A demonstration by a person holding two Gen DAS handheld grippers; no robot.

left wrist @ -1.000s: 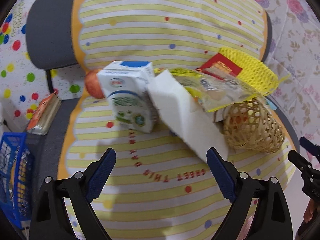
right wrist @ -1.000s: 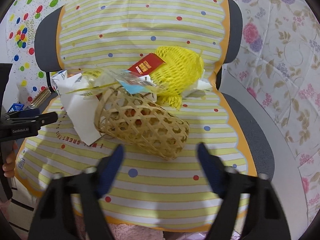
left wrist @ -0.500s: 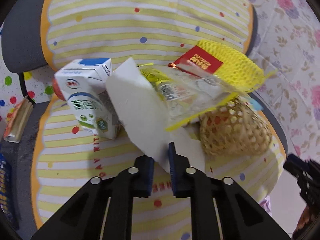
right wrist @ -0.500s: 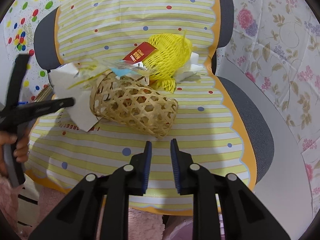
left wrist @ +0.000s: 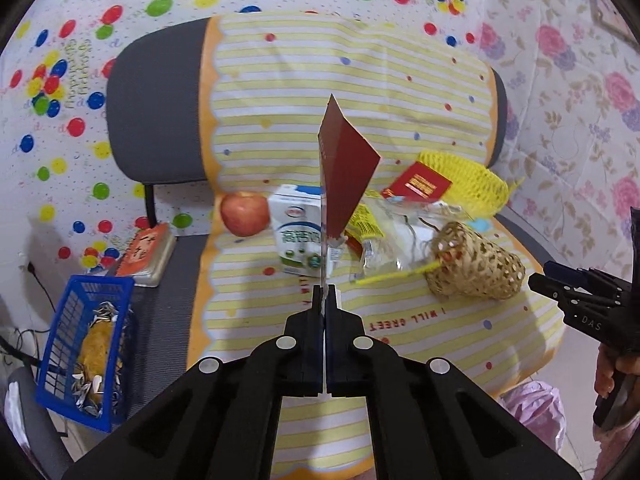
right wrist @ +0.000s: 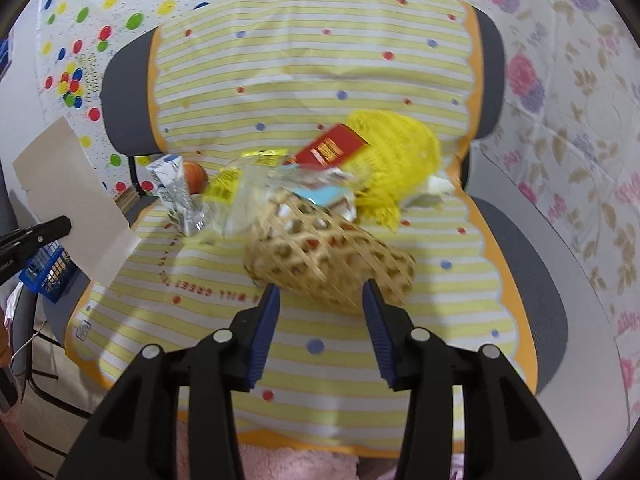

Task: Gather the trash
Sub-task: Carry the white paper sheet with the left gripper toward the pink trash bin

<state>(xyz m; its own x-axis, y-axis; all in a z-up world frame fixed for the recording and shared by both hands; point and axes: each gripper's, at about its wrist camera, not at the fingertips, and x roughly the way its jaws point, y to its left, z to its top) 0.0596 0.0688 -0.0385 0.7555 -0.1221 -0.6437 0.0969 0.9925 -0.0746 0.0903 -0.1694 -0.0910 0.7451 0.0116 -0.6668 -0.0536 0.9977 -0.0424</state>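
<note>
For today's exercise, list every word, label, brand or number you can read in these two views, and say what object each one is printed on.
"I WILL GREET", seen upside down: the striped chair cover.
"DAS": the right gripper.
Green characters on the milk carton: too small to read.
Gold print on the red packet: blurred.
Large character on the orange book: not legible.
Print on the clear plastic wrapper: too small to read.
</note>
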